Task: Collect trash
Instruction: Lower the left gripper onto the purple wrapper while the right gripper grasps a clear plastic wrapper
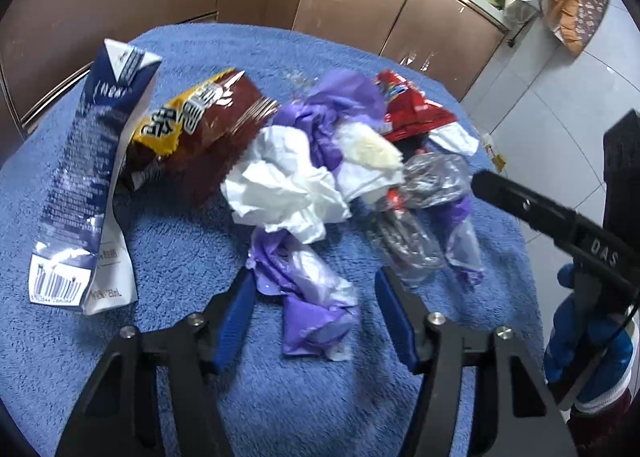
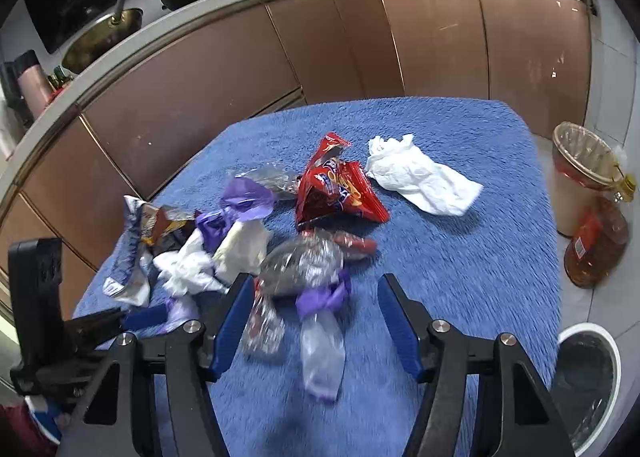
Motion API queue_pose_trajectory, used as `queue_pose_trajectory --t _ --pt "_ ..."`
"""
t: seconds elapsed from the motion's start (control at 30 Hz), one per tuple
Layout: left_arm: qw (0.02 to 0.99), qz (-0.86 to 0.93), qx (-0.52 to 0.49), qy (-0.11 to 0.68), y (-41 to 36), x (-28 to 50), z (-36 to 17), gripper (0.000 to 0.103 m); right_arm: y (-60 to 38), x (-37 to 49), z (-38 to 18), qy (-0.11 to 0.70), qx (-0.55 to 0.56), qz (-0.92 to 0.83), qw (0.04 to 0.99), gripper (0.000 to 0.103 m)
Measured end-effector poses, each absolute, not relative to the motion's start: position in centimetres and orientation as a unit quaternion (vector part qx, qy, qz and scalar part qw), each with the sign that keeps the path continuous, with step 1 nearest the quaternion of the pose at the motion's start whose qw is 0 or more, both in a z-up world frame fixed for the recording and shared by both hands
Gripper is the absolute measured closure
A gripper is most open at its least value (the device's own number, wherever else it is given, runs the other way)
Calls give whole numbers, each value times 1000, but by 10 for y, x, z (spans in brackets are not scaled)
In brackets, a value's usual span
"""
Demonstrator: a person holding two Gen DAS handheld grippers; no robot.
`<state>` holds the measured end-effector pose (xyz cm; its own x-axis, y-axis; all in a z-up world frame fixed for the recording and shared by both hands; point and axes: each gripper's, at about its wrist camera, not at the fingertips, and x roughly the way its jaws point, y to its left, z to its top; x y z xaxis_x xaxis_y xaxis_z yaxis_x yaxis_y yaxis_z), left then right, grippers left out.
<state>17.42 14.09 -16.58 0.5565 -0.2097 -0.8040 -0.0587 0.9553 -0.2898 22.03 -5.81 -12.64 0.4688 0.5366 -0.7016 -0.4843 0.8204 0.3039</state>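
Observation:
Trash lies piled on a blue towel-covered table [image 1: 180, 249]. My left gripper [image 1: 316, 297] is open, its blue fingers on either side of a purple plastic bag [image 1: 312, 297]. Beyond it lie crumpled white tissue [image 1: 280, 189], a brown and yellow snack bag [image 1: 200, 125], a blue and white carton [image 1: 88, 185], a red wrapper [image 1: 412, 109] and a crushed clear bottle [image 1: 412, 233]. My right gripper [image 2: 316, 317] is open over the crushed clear bottle [image 2: 300, 261] and a purple and clear bag [image 2: 320, 337]. The red wrapper [image 2: 340, 193] and a white tissue [image 2: 424, 177] lie farther off.
Brown kitchen cabinets [image 2: 280, 57] stand behind the table. A lined beige bin [image 2: 580, 173] and an oil bottle [image 2: 596, 245] stand on the floor at right, with a white bin [image 2: 588, 381] nearer. The right gripper's body [image 1: 560, 217] shows at the left wrist view's right edge.

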Motion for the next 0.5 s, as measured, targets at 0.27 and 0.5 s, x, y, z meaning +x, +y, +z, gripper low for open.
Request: queue_pose_trajectory --t 0.27,0.5 --pt "876 -42 -136 461 147 179 -168 49 -51 216 -150 443 8 303 844 45" --pt "879 -36 -129 458 141 179 -169 55 -60 222 -163 455 24 295 839 67"
